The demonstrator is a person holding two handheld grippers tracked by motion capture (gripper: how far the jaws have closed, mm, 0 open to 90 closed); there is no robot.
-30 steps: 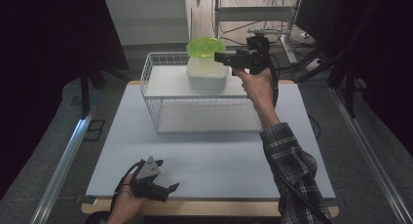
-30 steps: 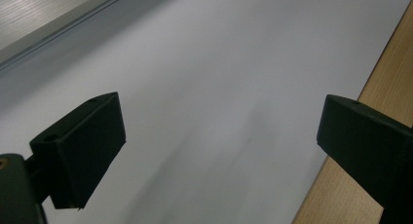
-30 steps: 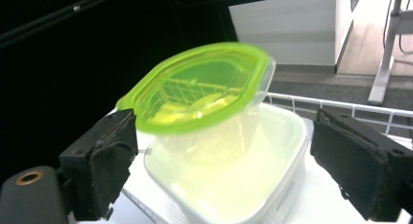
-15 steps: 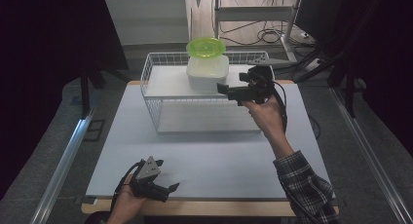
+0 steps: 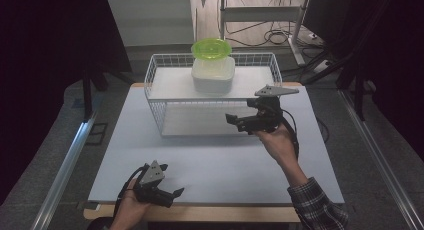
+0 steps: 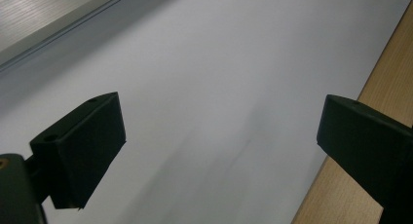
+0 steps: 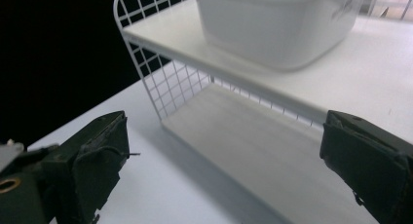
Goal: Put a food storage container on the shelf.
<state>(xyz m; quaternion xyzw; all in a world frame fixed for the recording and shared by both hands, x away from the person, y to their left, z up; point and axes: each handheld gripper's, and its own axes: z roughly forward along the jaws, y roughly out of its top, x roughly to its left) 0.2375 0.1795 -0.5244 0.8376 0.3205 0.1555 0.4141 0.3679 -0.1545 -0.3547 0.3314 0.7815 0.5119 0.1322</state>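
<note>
High view first: a white wire-mesh rack with a flat white shelf board point(image 5: 172, 85) stands at the far middle of the pale grey desk point(image 5: 215, 165), and on that shelf sits a milky, square plastic container point(image 5: 213, 75) with a lime-green translucent bowl point(image 5: 211, 48) resting upside down on top of it. Stacked like that, the two take up one spot on the shelf and leave the board on either side free, which I take to be the reason for the arrangement.

Just in front of the rack's right end hangs the right gripper point(image 5: 231, 120), black, with its grey three-cornered plate on top, held in the person's right hand point(image 5: 275, 142) and pointing leftward along the rack's front. Its jaws stand wide with nothing between them; they have just been opening a little further. From the right gripper view, the container point(image 7: 277, 24) is up on the shelf edge and clear of both jaws, so the stack looks delivered and the wide jaws fit a hand that has let go.

Down at the near edge of the desk, the left gripper point(image 5: 176, 193) lies low over the grey surface, its jaws also wide and empty. I'd judge it is parked there to stay out of the other arm's way.
</note>
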